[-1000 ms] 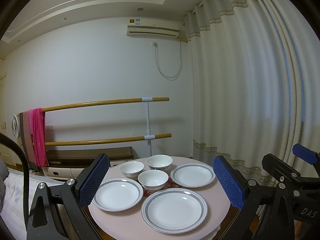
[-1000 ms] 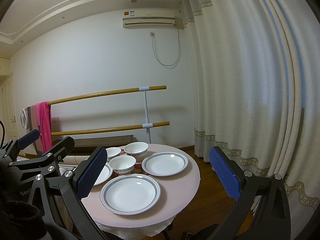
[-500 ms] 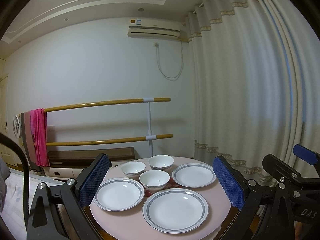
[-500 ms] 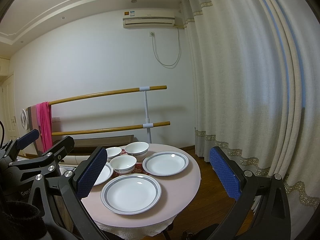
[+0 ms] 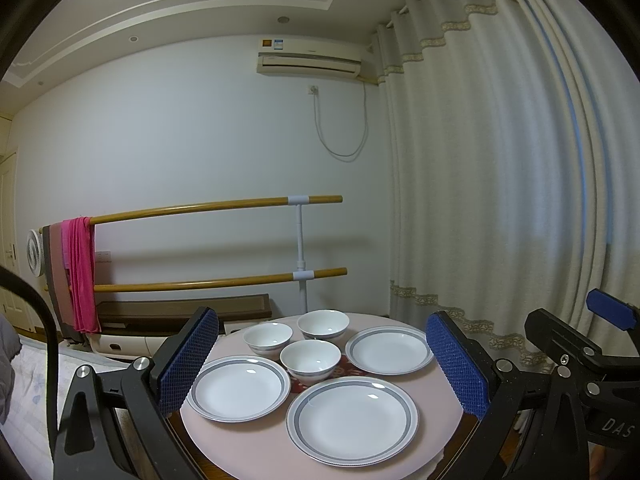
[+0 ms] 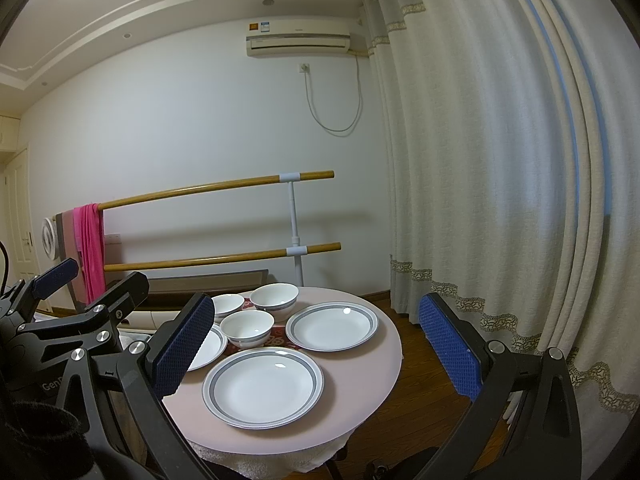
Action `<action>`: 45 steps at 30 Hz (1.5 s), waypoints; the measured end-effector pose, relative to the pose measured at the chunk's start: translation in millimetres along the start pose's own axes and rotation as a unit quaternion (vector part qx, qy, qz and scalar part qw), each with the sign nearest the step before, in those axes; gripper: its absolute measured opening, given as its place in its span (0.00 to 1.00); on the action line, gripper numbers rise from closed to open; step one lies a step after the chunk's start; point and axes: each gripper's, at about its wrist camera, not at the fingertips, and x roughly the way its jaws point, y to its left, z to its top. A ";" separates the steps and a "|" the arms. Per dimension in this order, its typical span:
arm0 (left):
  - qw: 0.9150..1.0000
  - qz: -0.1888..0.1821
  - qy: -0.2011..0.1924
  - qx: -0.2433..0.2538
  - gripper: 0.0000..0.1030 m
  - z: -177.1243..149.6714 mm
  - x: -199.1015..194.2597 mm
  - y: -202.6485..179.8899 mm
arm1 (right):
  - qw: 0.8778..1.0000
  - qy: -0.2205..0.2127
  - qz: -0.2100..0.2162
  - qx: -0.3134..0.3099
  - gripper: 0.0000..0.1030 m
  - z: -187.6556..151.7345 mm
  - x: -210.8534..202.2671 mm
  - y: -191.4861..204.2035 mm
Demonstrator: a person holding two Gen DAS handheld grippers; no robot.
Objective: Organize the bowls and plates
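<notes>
A round table (image 5: pixel 248 444) with a pink cloth carries three white plates with grey rims and three white bowls. In the left wrist view the near plate (image 5: pixel 352 419), left plate (image 5: pixel 239 387) and right plate (image 5: pixel 389 349) ring the bowls (image 5: pixel 310 361) (image 5: pixel 268 339) (image 5: pixel 323 324). My left gripper (image 5: pixel 322 364) is open, held above the near side of the table. My right gripper (image 6: pixel 316 344) is open too, framing the near plate (image 6: pixel 263 386), right plate (image 6: pixel 332 325) and bowls (image 6: pixel 247 327) (image 6: pixel 275 299) from the right. Neither holds anything.
Behind the table stand two wooden rails (image 5: pixel 216 208) on a white post, with a pink towel (image 5: pixel 82 272) hung at the left. Cream curtains (image 5: pixel 500 184) fill the right. A bed edge (image 5: pixel 24 384) lies left. The wood floor (image 6: pixel 416 364) shows right of the table.
Both views have shifted very slightly, so the table sits a touch further right in each. Both grippers stay open and the dishes have not moved.
</notes>
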 end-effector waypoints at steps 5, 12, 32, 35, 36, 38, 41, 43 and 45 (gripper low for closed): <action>1.000 0.000 0.000 0.000 0.99 -0.2 0.8 -0.4 | 1.000 0.001 0.000 0.000 1.00 -0.2 0.1 1.2; 1.000 0.000 0.000 0.000 0.99 -0.5 0.7 -0.1 | 1.000 0.001 0.001 0.000 1.00 0.0 0.6 1.1; 1.000 0.000 0.001 -0.002 0.99 -0.9 0.9 1.8 | 1.000 0.002 0.001 0.000 1.00 -0.1 1.0 1.6; 1.000 0.000 0.001 -0.002 0.99 -0.9 1.0 2.2 | 1.000 0.002 0.001 0.000 1.00 0.0 1.0 1.5; 1.000 0.000 0.001 -0.002 0.99 -0.7 0.9 2.3 | 1.000 0.002 0.001 0.000 1.00 -0.1 0.9 1.7; 1.000 0.000 0.001 -0.002 0.99 -0.7 1.1 2.3 | 1.000 0.002 0.001 0.000 1.00 -0.2 0.9 1.5; 1.000 0.000 0.002 -0.003 0.99 -1.2 2.2 3.2 | 1.000 0.002 0.002 -0.001 1.00 -0.6 1.2 2.3; 1.000 0.000 0.004 -0.003 0.99 -1.6 3.4 3.8 | 1.000 0.002 0.002 0.000 1.00 -1.1 1.2 2.5; 1.000 0.000 0.006 -0.004 0.99 -2.2 4.9 4.0 | 1.000 0.005 0.002 0.000 1.00 -2.5 2.3 3.4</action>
